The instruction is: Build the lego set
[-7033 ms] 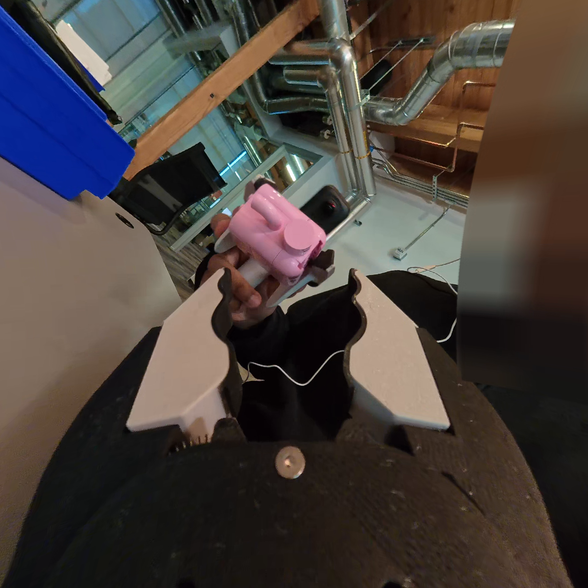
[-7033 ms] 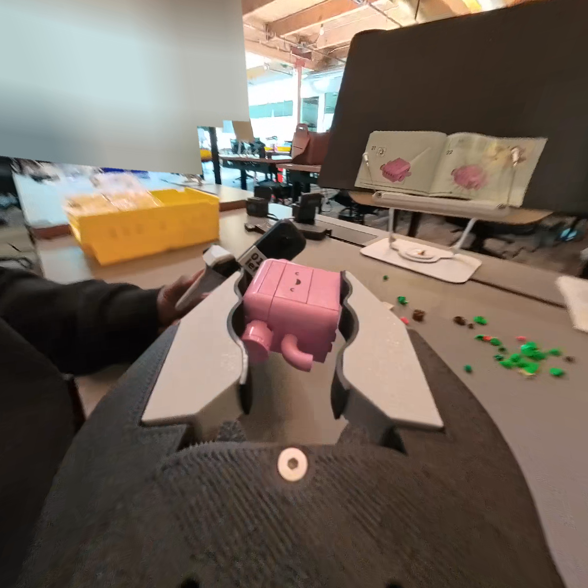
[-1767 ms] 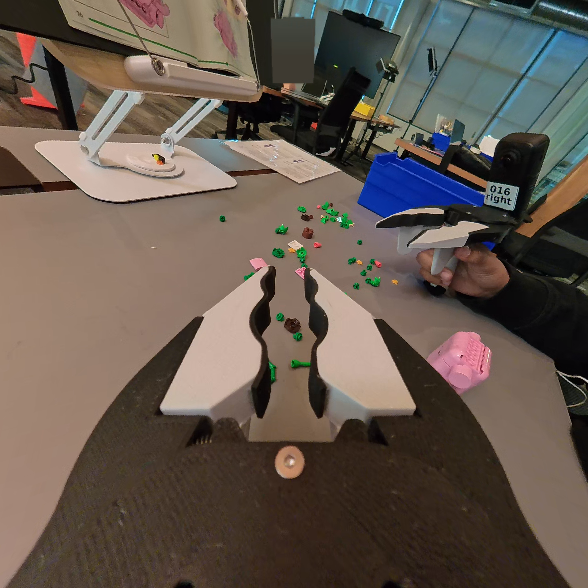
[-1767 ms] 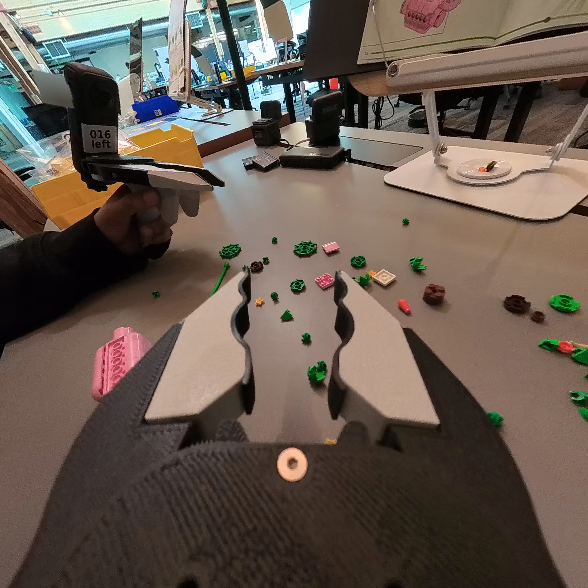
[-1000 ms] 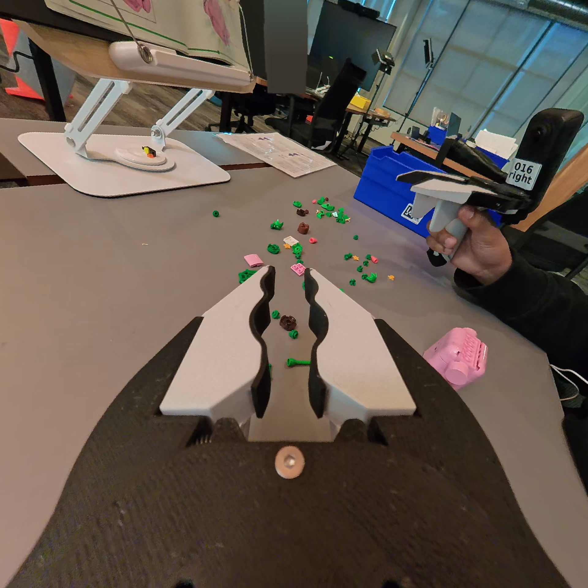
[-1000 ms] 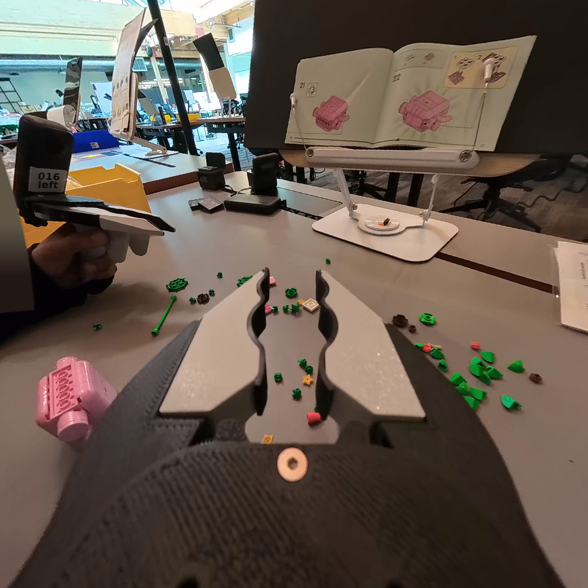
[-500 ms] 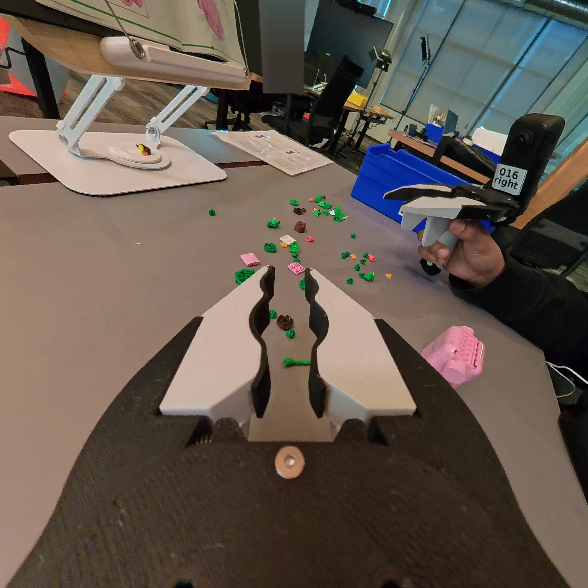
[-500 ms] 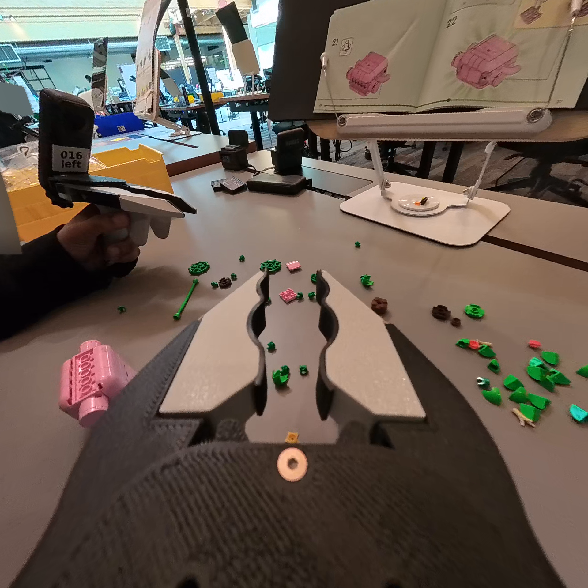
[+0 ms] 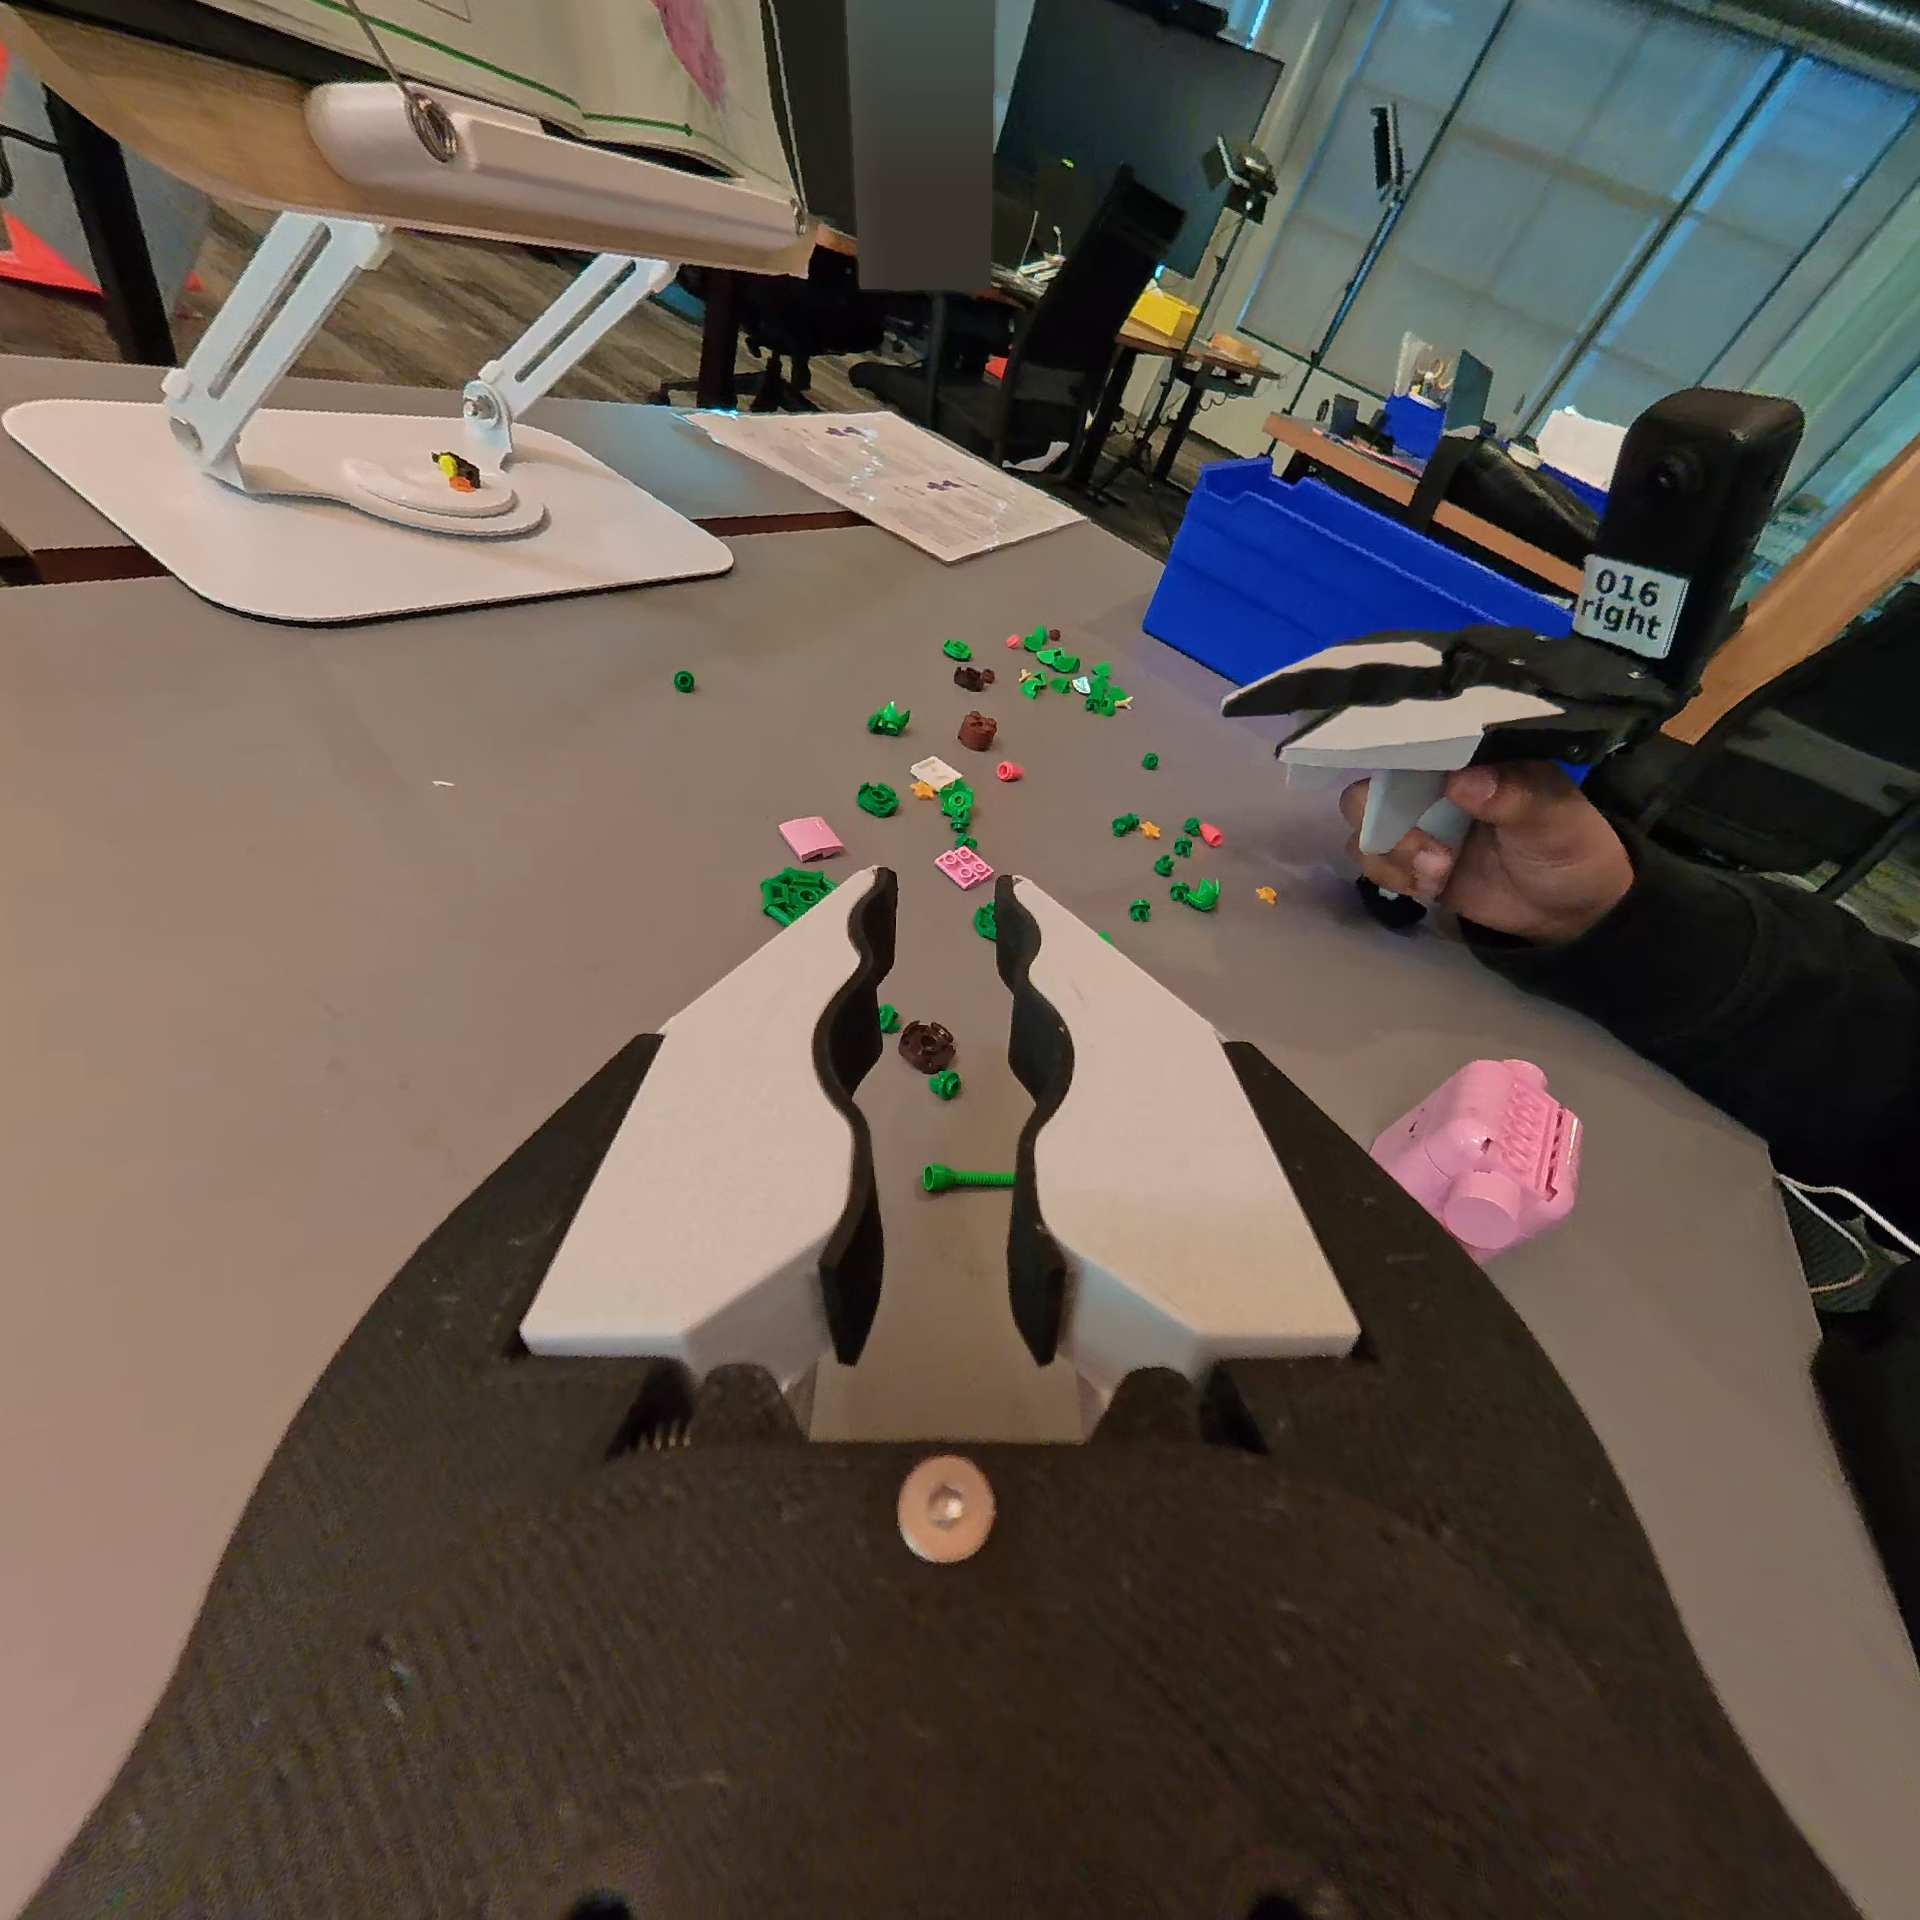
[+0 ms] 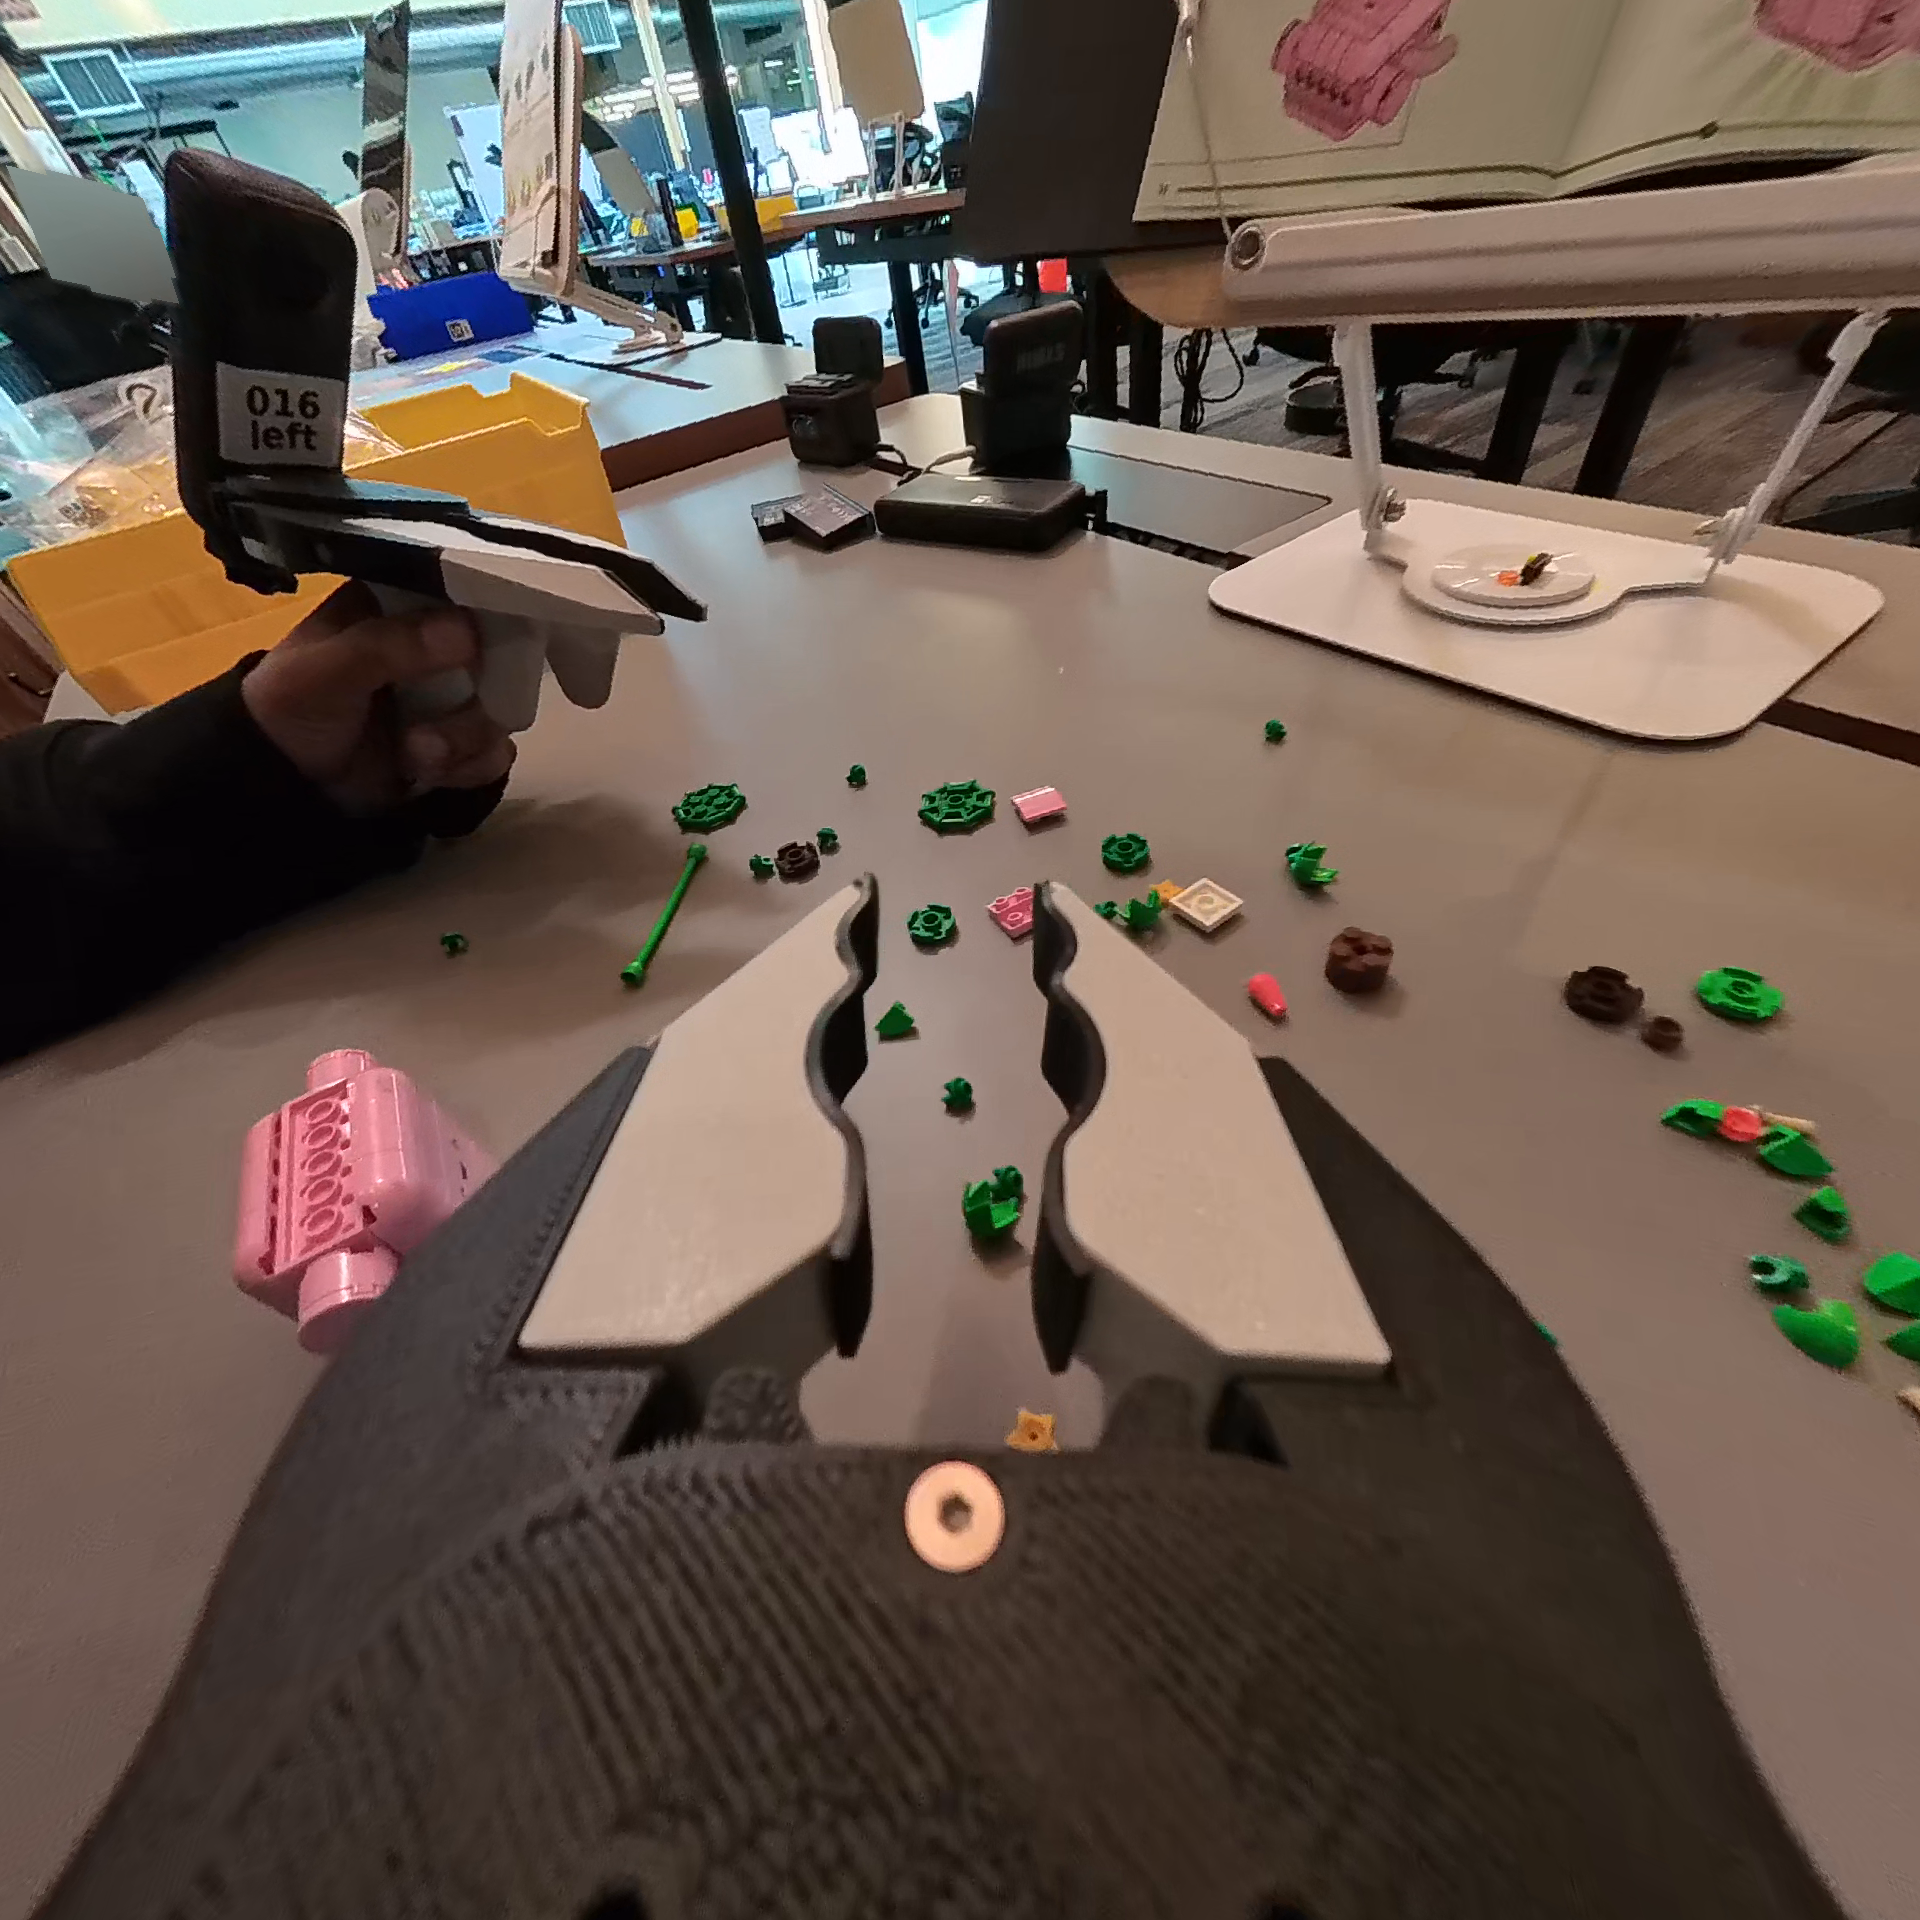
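Pink two-by-two plate (image 10: 1011, 912): glossy studded plastic, lying flat on the grey table (image 10: 1455, 831), just ahead of the right gripper (image 10: 951, 894) fingertips, slightly right of centre. Right gripper judged nearer; left gripper (image 9: 943, 883) also close. Both grippers are held slightly parted, empty. Pink blocky assembly (image 10: 332, 1174): set aside at the near table edge.

We see a white label (image 9: 1626, 608) with dark print on the black camera housing above the right gripper (image 9: 1252, 722), and a matching label (image 10: 281, 419) on the housing of the left gripper (image 10: 681, 613). A printed sheet (image 9: 883, 483) lies on the table (image 9: 312, 883) — its lines are too small to read. The open booklet (image 10: 1507, 94) on the stand bears pictures, and a blue bin (image 10: 447, 312) far back carries a small sticker.
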`<state>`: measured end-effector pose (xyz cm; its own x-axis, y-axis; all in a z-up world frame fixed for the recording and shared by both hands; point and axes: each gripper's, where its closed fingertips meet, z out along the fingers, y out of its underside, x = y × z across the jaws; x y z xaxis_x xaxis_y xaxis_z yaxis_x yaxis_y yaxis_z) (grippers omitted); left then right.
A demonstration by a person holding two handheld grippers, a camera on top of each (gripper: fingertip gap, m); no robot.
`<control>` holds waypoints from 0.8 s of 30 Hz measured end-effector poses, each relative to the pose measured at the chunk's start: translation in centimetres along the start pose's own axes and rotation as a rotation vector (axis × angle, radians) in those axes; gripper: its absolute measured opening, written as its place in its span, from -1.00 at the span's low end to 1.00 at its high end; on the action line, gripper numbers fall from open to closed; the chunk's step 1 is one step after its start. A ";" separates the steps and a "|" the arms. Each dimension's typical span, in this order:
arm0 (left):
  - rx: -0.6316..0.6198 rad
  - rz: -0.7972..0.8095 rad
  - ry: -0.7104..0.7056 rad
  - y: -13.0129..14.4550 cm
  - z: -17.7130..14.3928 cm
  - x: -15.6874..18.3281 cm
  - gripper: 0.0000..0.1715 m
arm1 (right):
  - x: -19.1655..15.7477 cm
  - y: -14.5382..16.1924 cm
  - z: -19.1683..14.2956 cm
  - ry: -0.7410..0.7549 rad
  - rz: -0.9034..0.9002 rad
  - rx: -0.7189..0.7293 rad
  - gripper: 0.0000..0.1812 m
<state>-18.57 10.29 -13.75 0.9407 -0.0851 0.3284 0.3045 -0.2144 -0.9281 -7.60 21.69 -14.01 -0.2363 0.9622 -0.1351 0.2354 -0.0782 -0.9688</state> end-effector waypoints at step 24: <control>-0.014 -0.010 0.010 0.4 0.3 0.1 -0.82 | -0.1 0.1 0.0 -0.011 0.008 -0.008 -0.68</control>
<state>-18.36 10.45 -14.10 0.9361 -0.0922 0.3395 0.3119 -0.2289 -0.9221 -7.58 21.52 -14.10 -0.2442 0.9588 -0.1454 0.2453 -0.0840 -0.9658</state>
